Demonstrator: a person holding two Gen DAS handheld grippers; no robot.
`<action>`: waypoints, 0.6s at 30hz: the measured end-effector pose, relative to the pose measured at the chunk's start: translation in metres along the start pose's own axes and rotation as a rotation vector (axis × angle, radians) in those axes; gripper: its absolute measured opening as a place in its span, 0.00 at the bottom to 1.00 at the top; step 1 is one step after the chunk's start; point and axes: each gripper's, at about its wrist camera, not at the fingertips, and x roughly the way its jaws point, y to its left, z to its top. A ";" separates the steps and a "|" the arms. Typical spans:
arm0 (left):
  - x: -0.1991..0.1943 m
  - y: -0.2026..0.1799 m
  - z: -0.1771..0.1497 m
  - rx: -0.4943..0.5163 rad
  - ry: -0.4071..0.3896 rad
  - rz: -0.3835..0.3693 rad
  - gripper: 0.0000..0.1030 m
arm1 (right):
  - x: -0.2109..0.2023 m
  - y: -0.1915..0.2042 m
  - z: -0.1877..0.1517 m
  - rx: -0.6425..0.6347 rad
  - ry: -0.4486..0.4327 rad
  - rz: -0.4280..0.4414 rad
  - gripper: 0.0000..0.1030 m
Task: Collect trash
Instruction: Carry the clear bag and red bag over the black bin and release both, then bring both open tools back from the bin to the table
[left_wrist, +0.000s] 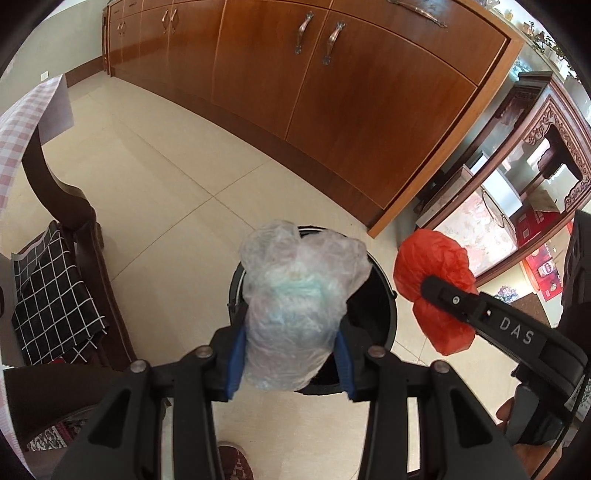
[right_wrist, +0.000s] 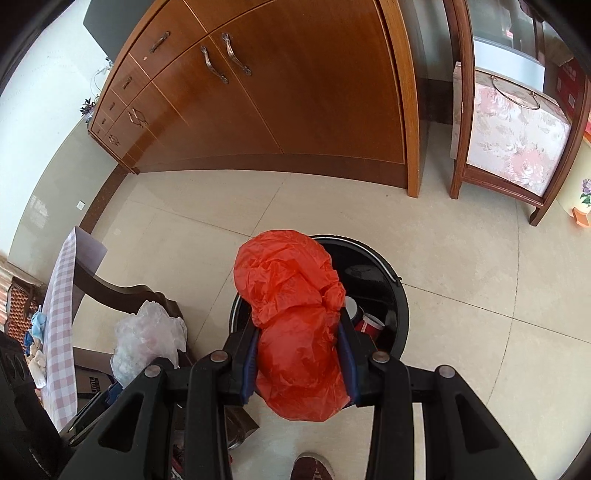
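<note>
We stand on pale floor tiles (left_wrist: 177, 177) with the black bin (right_wrist: 373, 273) as our landmark. Left of it sits a dark chair (left_wrist: 70, 206); over its mouth our left gripper (left_wrist: 291, 365) pinches a clear plastic bag (left_wrist: 299, 306), and our right gripper (right_wrist: 301, 363) clamps a red bag (right_wrist: 295, 332). Behind the bin runs a brown cabinet (left_wrist: 332, 96).
</note>
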 end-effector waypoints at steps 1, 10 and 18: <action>0.003 0.001 0.001 -0.001 0.008 -0.001 0.41 | 0.005 -0.002 0.002 0.003 0.008 -0.007 0.38; 0.041 -0.009 0.005 0.002 0.074 0.000 0.42 | 0.042 -0.019 0.016 0.034 0.079 -0.060 0.38; 0.059 0.001 0.011 -0.064 0.107 -0.005 0.60 | 0.056 -0.024 0.024 0.088 0.105 -0.056 0.62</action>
